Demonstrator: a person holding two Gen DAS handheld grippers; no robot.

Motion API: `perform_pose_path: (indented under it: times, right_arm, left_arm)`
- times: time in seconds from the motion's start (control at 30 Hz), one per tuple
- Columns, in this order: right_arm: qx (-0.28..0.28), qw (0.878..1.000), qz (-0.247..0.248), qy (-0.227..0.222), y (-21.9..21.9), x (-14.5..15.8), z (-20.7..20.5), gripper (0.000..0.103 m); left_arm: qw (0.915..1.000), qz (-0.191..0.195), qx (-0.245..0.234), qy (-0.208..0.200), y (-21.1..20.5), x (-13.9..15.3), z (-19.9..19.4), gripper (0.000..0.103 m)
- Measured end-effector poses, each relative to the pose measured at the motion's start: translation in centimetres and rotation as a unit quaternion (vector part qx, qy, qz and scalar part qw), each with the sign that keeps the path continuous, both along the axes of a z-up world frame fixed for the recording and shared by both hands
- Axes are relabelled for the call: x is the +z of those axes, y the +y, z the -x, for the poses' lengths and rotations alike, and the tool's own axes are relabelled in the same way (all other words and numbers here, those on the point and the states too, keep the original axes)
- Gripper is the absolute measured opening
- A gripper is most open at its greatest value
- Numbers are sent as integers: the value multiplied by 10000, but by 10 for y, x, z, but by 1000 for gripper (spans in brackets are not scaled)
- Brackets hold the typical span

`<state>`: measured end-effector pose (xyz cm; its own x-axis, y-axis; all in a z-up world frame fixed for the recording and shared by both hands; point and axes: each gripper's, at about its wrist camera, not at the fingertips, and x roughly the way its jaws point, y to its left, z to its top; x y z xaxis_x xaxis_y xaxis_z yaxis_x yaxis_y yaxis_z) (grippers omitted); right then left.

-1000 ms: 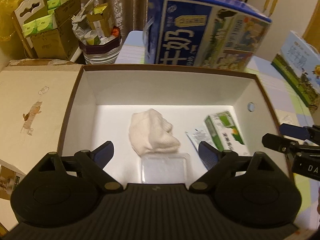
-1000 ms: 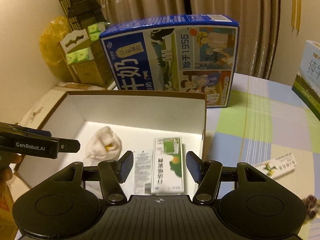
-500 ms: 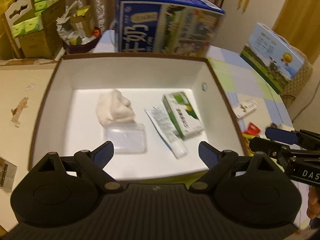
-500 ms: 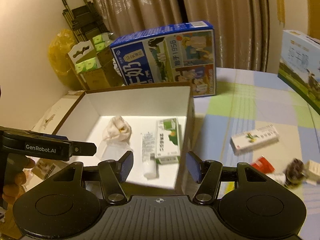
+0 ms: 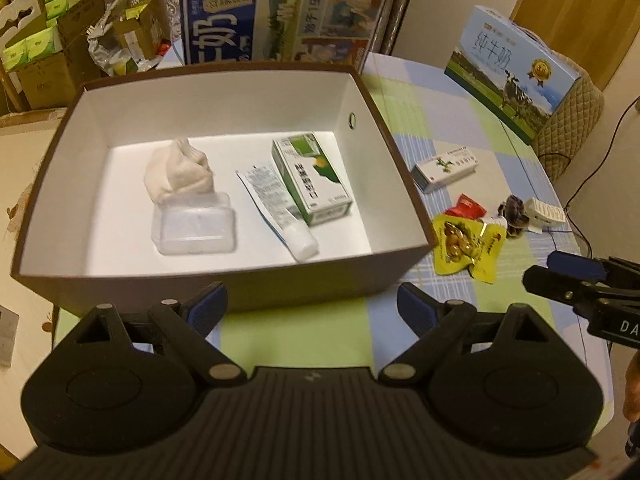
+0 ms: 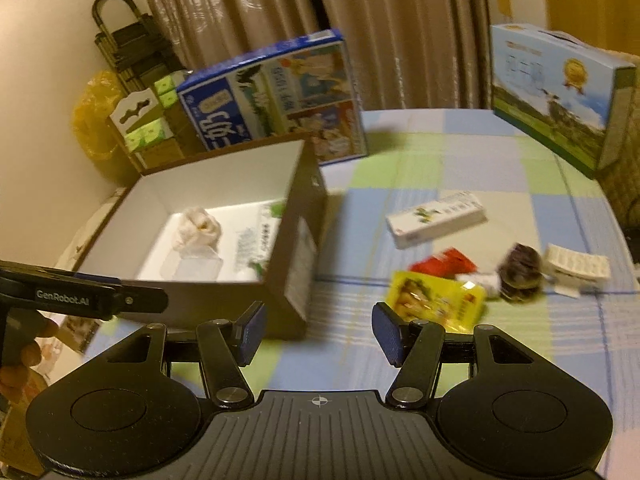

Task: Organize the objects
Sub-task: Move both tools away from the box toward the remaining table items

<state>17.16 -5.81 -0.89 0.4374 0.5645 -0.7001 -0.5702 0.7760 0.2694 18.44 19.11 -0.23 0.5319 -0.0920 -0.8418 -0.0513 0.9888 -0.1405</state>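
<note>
A brown box with a white inside (image 5: 360,92) (image 6: 296,208) holds a rolled white cloth (image 5: 178,170), a clear plastic case (image 5: 194,228), a white tube (image 5: 276,208) and a green-and-white carton (image 5: 312,176). Right of it on the checked tablecloth lie a white-and-green carton (image 5: 446,168) (image 6: 436,220), a red packet (image 6: 444,264), a yellow snack pouch (image 5: 466,246) (image 6: 436,300), a dark furry item (image 6: 520,270) and a white blister strip (image 6: 578,268). My left gripper (image 5: 310,306) hangs open before the box's near wall. My right gripper (image 6: 318,334) is open and empty, near the box's corner and the pouch.
A large blue milk carton case (image 5: 280,16) stands behind the box. A second light-blue case (image 5: 512,68) sits at the far right on a quilted seat. Cardboard boxes with green packs (image 5: 40,56) crowd the back left. A person's hand (image 6: 20,360) holds the left gripper.
Both grippers have pulled back and up from over the box, the right one swinging rightward toward the loose items. The box's contents have stayed put. Both stay open.
</note>
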Motion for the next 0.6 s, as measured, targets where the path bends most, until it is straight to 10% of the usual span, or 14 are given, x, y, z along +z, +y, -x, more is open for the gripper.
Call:
perform_pose_path:
  times: [0.6]
  right_arm:
    - [-381,9988,278,143,-95,-15,-13,56]
  left_arm:
    - [9983,257,-456,265,-89,-29,5,89]
